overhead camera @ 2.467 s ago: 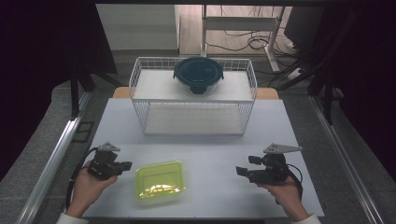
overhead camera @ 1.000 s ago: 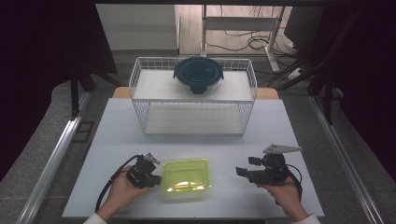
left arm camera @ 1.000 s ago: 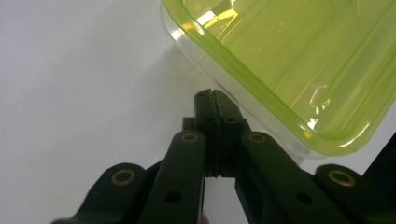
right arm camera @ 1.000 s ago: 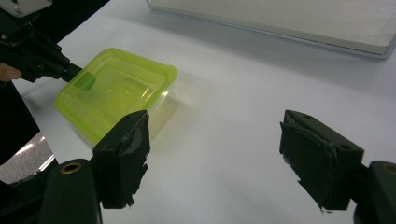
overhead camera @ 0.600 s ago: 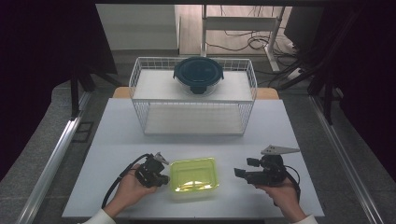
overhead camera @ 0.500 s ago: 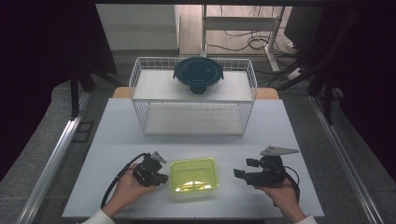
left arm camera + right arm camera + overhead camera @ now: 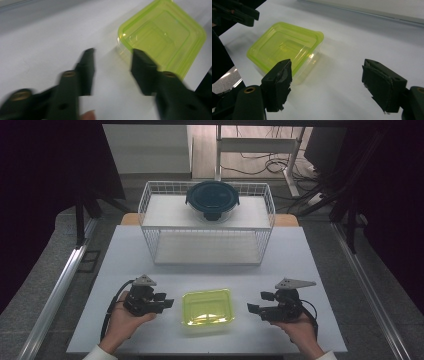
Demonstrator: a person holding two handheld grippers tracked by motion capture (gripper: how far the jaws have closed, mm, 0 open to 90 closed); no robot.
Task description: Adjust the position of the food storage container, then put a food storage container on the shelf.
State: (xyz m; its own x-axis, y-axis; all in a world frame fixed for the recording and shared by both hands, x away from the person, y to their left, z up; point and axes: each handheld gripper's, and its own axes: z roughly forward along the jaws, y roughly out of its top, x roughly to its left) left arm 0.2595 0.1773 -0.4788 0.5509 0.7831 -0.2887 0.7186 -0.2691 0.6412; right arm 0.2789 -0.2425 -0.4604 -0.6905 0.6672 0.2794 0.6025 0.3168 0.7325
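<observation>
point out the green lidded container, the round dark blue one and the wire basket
green lidded container [image 7: 207, 306], high view, middle of its lid
round dark blue container [image 7: 212, 200], high view, centre of its lid
wire basket [image 7: 207, 247], high view, front wire wall

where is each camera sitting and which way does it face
High view: fixed above the person's side, looking forward and down on the white table; both hands show, left tongs and right tongs flanking the green lidded container, wire basket beyond.
Left gripper view: rides the left tongs, whose jaws have just opened, nothing between them; faces the container.
Right gripper view: rides the right tongs, jaws open; faces the container.
Shared: all three show the container.
</observation>
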